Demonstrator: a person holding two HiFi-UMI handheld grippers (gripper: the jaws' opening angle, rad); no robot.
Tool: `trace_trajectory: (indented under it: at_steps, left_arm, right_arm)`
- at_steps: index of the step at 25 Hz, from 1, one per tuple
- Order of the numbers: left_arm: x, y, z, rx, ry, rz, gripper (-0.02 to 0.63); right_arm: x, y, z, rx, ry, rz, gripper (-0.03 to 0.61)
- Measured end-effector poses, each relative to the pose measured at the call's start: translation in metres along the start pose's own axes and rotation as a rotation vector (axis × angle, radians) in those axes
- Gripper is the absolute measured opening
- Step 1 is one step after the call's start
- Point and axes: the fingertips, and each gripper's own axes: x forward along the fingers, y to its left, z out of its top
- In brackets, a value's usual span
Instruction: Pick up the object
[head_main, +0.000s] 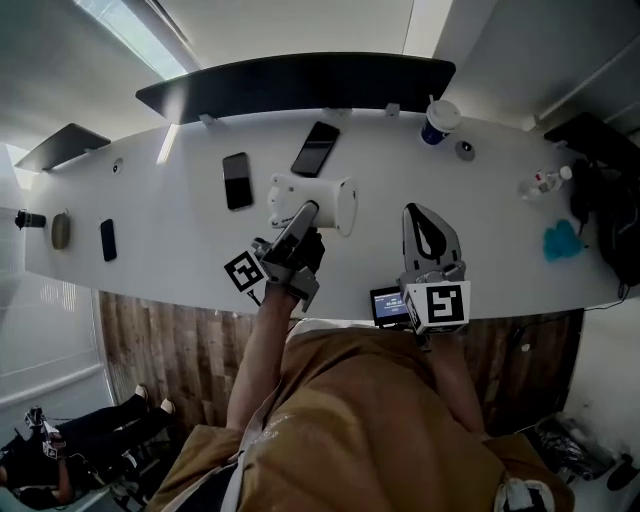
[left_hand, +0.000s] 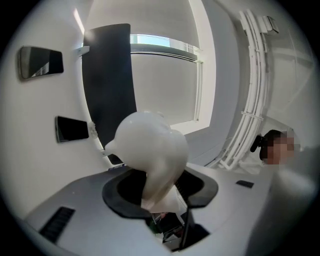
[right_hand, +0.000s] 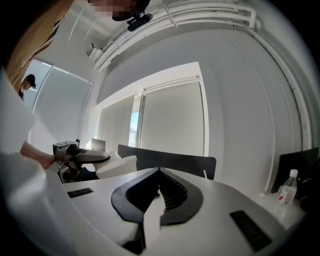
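Your left tool (head_main: 303, 216) is clamped on the white jug (head_main: 335, 200), up over the table (head_main: 170, 230); right tool (head_main: 422, 222) closed, empty. Jug looks stiff, light, smooth, likely slippery, so hold the narrow part firmly.

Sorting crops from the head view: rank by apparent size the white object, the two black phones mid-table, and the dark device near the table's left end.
1. white object, though held up in the left gripper, nearer the camera.
2. two black phones: alike, unranked.
3. dark device.
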Motion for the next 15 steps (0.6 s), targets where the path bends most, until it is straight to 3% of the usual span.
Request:
trace_trajectory:
  at_steps: [6, 15]
  left_arm:
    - [0.005, -0.033, 0.006, 0.021, -0.008, -0.042, 0.172]
    - [0.006, -0.076, 0.014, 0.08, -0.029, -0.114, 0.172]
  right_arm:
    - [-0.004, -0.009, 0.034, -0.006, -0.097, -0.039, 0.008]
    - [-0.023, -0.014, 0.054, -0.018, -0.148, -0.083, 0.008]
